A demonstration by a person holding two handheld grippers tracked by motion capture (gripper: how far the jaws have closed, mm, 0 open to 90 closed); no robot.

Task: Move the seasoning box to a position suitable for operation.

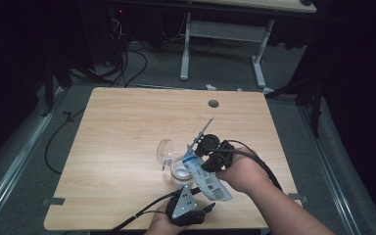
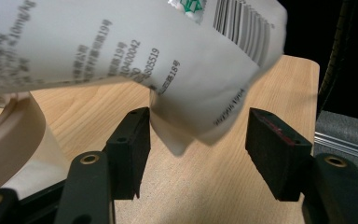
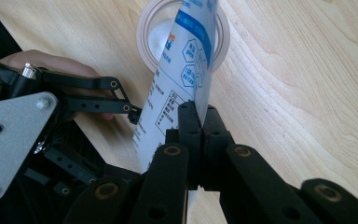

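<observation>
The right gripper point(image 3: 199, 116), low in the middle of its own view, is clenched on the edge of a white and blue printed pouch point(image 3: 182, 70), its jaws pinching the thin film so that the pouch runs up the frame toward a round clear cup point(image 3: 144, 28) at the top centre. In the high view that pouch point(image 1: 203, 176) slants from the right gripper point(image 1: 210, 152) at centre right down toward the left gripper point(image 1: 200, 208) at the bottom centre, with the cup point(image 1: 180, 171) just beside it on the wooden table point(image 1: 127, 122) and a clear domed lid point(image 1: 165, 149) tipped up to the cup's upper left. The left gripper point(image 2: 196, 140) stands released: in its own view the jaws are spread, and the sealed bottom corner of the pouch point(image 2: 186, 126) hangs between them, close to the left pad but not pressed by either. The step in hand looks like emptying the pouch into the cup, so the mouth should stay over the cup's opening while the bottom end is raised. To do that well the left gripper would best close on that loose corner squarely, well onto the seam and not on the very tip, then lift it slowly so the contents slide down without the film buckling. The right gripper's pinch should hold firm and steady; any twist there could swing the mouth off the rim.
</observation>
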